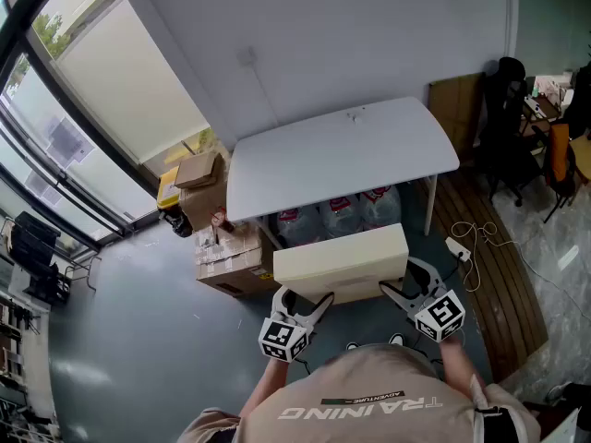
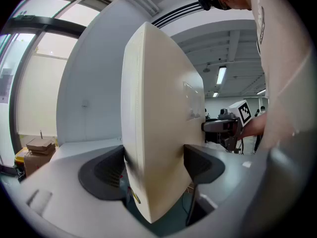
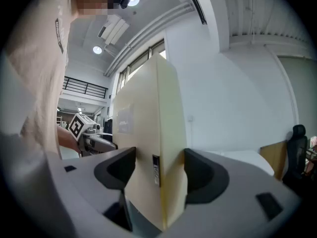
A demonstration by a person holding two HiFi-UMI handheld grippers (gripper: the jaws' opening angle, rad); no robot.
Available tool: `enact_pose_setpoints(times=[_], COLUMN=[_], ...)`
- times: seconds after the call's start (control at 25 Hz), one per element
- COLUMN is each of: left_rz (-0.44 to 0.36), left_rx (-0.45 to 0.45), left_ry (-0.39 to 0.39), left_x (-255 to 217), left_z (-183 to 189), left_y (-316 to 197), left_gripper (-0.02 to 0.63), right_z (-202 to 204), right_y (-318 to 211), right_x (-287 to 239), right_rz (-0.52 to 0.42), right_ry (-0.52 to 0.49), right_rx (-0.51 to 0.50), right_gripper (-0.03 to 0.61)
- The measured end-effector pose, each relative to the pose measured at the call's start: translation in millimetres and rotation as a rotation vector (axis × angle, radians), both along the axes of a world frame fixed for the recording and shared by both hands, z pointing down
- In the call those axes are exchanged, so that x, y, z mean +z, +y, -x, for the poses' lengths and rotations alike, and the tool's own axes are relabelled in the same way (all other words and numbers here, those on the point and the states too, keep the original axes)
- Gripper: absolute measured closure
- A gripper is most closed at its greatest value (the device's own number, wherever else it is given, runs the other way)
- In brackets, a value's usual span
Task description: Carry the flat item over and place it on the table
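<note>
A flat cream box (image 1: 342, 260) hangs level in the air just in front of the white table (image 1: 342, 155). My left gripper (image 1: 309, 305) is shut on its near left corner, and my right gripper (image 1: 397, 289) is shut on its near right corner. In the left gripper view the box (image 2: 158, 118) stands edge-on with both dark pads pressed against its faces. The right gripper view shows the same box (image 3: 153, 148) clamped between the two pads, and the table top (image 3: 247, 157) lies behind it.
Packs of water bottles (image 1: 346, 212) sit under the table. Cardboard boxes (image 1: 226, 252) are stacked on the floor to its left. A power strip with cable (image 1: 459, 247) lies on the floor at right, near a black chair (image 1: 503, 127).
</note>
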State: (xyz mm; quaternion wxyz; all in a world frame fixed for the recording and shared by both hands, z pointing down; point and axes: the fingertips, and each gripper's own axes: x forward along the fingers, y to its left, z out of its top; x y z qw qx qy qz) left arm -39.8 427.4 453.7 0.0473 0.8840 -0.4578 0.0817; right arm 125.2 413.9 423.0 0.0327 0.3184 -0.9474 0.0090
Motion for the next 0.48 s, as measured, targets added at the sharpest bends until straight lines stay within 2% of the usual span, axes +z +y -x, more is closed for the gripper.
enact_pose_setpoints(times=[0.48], left_rz=[0.018], left_rx=[-0.043], left_ry=[0.009], left_x=[-1], left_z=[16], left_y=[2], left_gripper=[0.258], right_z=[18], right_y=[-6], right_x=[-4], right_rz=[0.011], right_ry=[0.02], right_rx=[-0.051], right_gripper=[0.295])
